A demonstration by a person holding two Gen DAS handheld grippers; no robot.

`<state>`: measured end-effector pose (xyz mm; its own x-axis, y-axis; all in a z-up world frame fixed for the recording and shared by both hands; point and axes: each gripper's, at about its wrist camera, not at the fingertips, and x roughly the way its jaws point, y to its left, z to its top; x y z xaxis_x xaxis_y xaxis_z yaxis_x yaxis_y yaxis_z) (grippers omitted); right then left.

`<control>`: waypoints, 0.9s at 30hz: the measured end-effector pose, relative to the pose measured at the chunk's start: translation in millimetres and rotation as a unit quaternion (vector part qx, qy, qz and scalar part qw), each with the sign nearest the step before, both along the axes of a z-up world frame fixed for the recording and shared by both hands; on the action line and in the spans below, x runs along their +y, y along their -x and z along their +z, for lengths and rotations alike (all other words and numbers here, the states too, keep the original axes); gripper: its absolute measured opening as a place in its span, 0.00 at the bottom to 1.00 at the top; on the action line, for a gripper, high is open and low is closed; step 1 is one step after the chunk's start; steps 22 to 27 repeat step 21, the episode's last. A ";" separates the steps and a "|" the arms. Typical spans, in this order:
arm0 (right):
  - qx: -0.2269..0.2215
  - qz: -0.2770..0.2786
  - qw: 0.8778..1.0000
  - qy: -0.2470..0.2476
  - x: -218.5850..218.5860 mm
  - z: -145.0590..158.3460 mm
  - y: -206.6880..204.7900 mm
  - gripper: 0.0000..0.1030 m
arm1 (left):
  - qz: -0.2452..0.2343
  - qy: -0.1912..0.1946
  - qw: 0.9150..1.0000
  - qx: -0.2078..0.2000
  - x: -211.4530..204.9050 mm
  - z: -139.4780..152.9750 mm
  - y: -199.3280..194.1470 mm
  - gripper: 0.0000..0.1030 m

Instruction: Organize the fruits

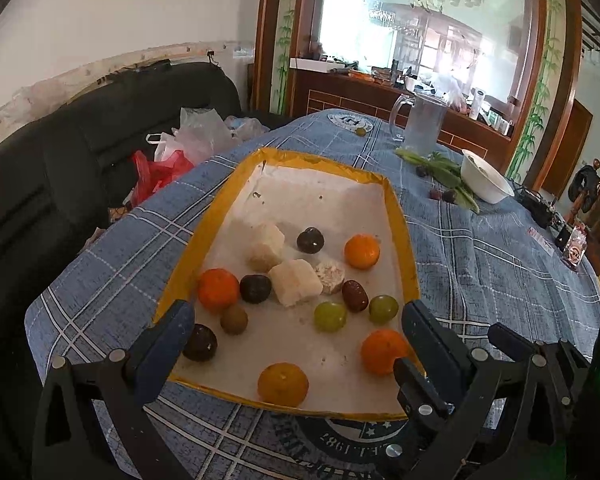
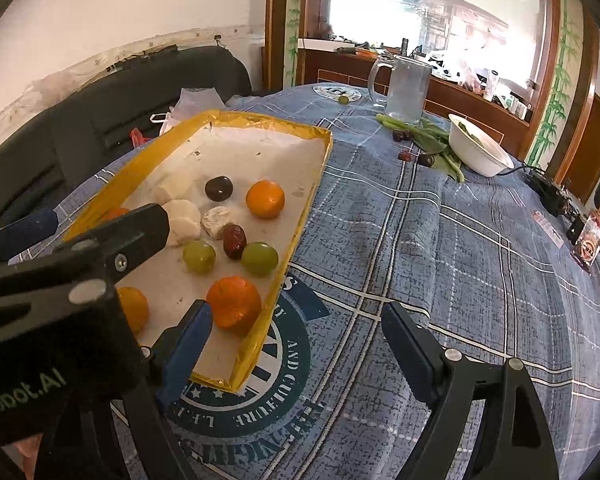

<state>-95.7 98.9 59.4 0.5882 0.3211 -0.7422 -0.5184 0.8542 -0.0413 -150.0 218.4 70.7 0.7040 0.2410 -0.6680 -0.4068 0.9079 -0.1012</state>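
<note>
A yellow-rimmed white tray lies on the blue plaid table. It holds several oranges, two green grapes, dark plums, a red date, a brown longan and pale cake pieces. My left gripper is open and empty over the tray's near end. My right gripper is open and empty, straddling the tray's near right corner. Loose dark fruits and a green grape lie on the far table.
A glass pitcher, green leaves and a white bowl stand at the far right. Plastic bags lie on a black sofa to the left. Small items sit at the table's right edge.
</note>
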 end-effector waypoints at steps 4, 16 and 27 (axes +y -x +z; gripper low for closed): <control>-0.001 0.005 1.000 0.004 4.8 0.7 -0.6 0.87 | -0.001 0.011 1.000 0.002 3.3 -1.7 -1.1 1.00; -0.001 0.016 1.000 0.014 21.0 0.0 -0.1 0.87 | 0.008 0.035 0.999 0.004 18.6 -6.5 -0.5 1.00; 0.002 0.016 1.000 0.001 21.0 2.6 -0.6 0.87 | 0.013 0.022 1.000 -0.002 20.2 1.5 2.7 1.00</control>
